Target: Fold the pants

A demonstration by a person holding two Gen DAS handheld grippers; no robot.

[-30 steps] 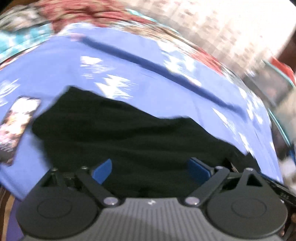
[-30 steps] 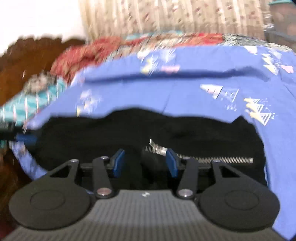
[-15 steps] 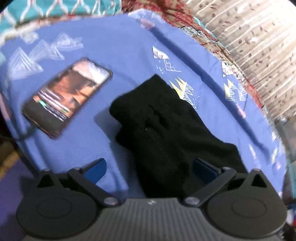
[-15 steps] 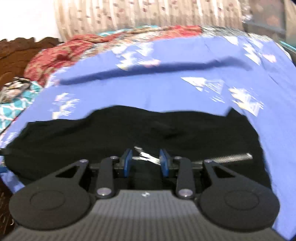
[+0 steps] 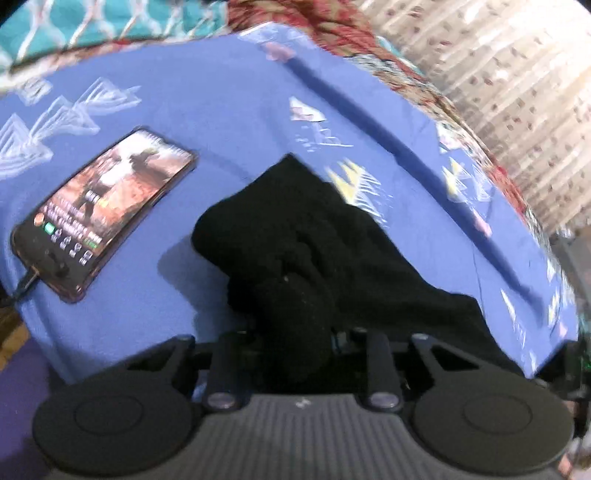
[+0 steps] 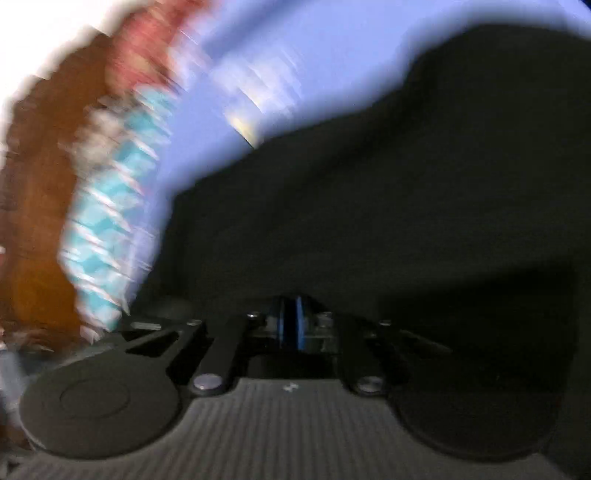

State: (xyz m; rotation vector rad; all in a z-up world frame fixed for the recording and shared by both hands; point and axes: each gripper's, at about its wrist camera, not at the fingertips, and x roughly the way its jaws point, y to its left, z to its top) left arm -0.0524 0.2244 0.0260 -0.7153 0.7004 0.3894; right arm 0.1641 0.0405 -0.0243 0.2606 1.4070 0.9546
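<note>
Black pants point(image 5: 295, 236) lie on a blue patterned bedsheet point(image 5: 229, 110). My left gripper point(image 5: 295, 332) is shut on a bunched end of the pants, and the cloth hides its fingertips. In the blurred right wrist view the pants point(image 6: 369, 192) fill most of the frame. My right gripper point(image 6: 290, 325) is shut, its blue pads pressed together with black cloth around them; I take it as holding the pants.
A smartphone point(image 5: 103, 210) with a lit screen and a cable lies on the sheet left of the pants. Red and teal bedding point(image 5: 110, 29) lies at the far side, with a curtain point(image 5: 517, 74) at the right. A brown wooden headboard point(image 6: 33, 206) shows left.
My left gripper has closed from wide open onto the end of the pants. My right gripper has closed fully and swung fast, blurring its view; the zipper is out of sight.
</note>
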